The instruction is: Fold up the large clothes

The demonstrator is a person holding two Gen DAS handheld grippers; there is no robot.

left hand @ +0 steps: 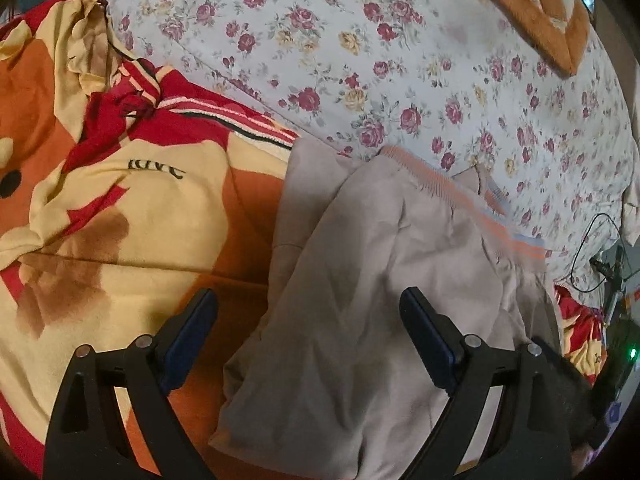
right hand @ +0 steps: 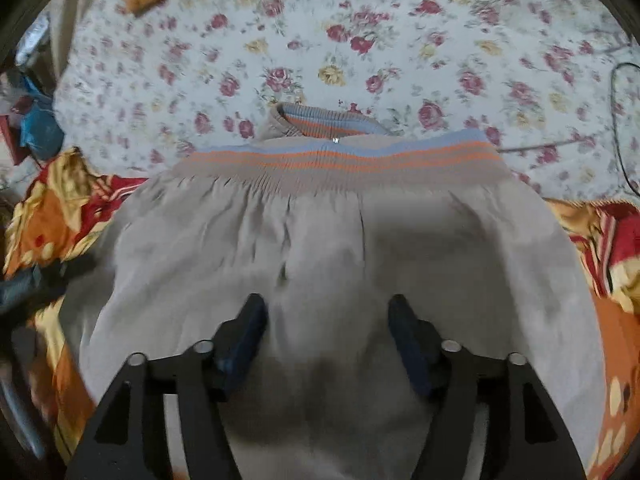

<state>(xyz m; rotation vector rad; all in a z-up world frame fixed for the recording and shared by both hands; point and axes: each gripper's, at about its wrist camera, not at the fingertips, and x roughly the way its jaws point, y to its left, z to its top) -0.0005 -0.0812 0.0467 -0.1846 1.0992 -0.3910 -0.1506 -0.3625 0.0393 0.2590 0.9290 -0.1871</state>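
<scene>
Beige sweater (right hand: 320, 248) lies partly folded on the bed, over the orange/red blanket (left hand: 120, 208) and floral sheet (left hand: 400, 60). Left hand-held gripper (left hand: 308, 312) released, jaws wide, nothing held, over the sweater's left edge. Right hand-held gripper (right hand: 326, 316) also released, hovering mid-body. Fabric looks soft, light, limp, so it'll sag and bunch; best grab prob the striped ribbed hem (right hand: 340, 160), thicker and less slippy. Sleeves hidden under folds, lower part cut off by frame. Right view blurry.
</scene>
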